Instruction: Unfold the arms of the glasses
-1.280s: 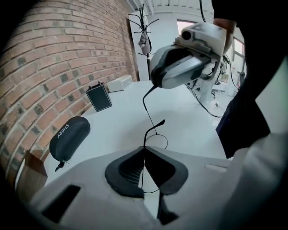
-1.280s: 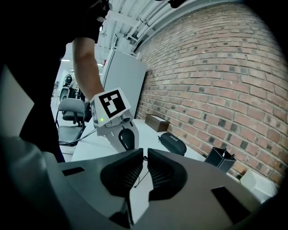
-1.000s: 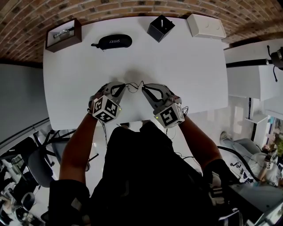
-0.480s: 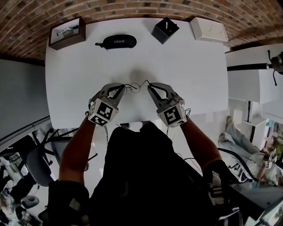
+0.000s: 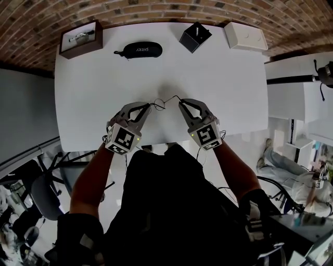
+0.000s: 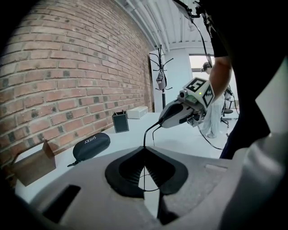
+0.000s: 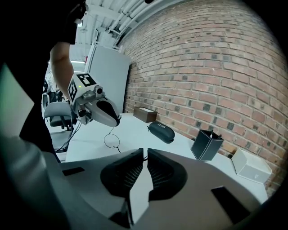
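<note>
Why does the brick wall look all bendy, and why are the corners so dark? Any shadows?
Head view: the wide lens bows the brick wall and the edges of the table, and a soft grey shadow lies on the table by the glasses. Left gripper view: black corners, and the bright opening at the back glares white. Right gripper view: bricks curve again, corners dark.

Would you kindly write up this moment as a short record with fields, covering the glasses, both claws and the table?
glasses: thin wire pair, held between both claws above the white table
left claw: shut on the thin frame
right claw: shut on one arm of the glasses
far edge of table: brown box, black case, black box, white box
</note>
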The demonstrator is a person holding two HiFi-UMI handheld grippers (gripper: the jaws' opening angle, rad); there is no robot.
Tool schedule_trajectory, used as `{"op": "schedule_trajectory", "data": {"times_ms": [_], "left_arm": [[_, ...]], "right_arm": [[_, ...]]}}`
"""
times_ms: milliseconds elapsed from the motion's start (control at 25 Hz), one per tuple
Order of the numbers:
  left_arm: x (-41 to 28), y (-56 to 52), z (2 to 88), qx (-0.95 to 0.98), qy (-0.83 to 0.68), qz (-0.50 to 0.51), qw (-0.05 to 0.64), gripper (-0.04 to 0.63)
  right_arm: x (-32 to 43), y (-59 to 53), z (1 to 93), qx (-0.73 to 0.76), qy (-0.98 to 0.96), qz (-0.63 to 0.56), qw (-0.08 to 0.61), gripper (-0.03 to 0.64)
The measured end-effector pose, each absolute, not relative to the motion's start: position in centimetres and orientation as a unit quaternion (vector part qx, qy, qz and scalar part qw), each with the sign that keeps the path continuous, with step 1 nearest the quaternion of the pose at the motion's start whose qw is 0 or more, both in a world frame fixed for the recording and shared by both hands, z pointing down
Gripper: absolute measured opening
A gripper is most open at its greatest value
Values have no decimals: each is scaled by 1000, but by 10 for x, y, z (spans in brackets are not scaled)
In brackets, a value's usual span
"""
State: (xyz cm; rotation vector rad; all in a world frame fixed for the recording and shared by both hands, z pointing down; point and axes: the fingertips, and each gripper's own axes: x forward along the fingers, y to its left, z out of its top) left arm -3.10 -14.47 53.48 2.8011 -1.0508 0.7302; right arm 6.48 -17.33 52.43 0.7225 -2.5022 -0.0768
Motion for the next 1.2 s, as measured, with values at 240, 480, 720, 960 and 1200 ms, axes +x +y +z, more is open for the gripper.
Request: {"op": "schedule_trajectory", "data": {"times_ms": [240, 480, 720, 960, 1200], "left_arm": [[-25, -142, 534, 913, -330, 240, 16, 12], [-22, -142, 533, 914, -324, 243, 5, 12], [-28, -139, 543, 911, -327, 252, -5, 12], [-33, -131, 547, 914, -317, 253, -12, 14], [-26, -111, 558, 914, -252, 300, -108, 14]], "right_arm": [[67, -174, 525, 276, -924, -3, 263, 29], [65, -172, 525, 269, -925, 5, 269, 29], [64, -173, 524, 274, -922, -5, 272, 26], [62, -171, 524, 281, -918, -19, 278, 25], [61, -155, 529, 255, -920, -55, 294, 25]]}}
